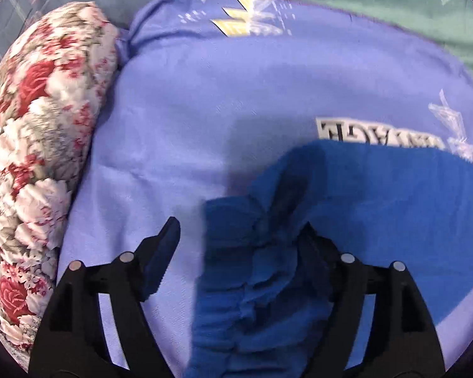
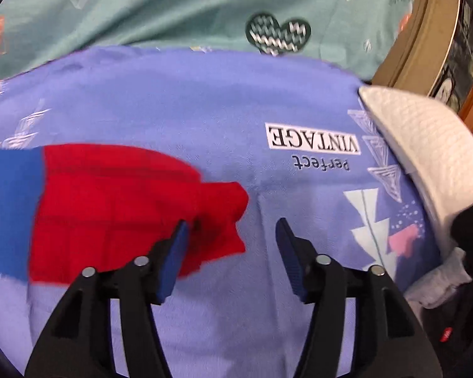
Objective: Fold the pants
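pants (image 2: 110, 208) on bedsheet (image 2: 205, 110) | pillow (image 1: 37, 145) left – folded cloth (image 2: 425, 151) right | blanket (image 2: 173, 6) behind

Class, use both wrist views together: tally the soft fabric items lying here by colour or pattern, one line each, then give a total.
Blue-and-red pants: 1
Periwinkle printed sheet: 1
Teal heart-print cloth: 1
Red-and-white floral pillow: 1
White ribbed cloth: 1
Total: 5
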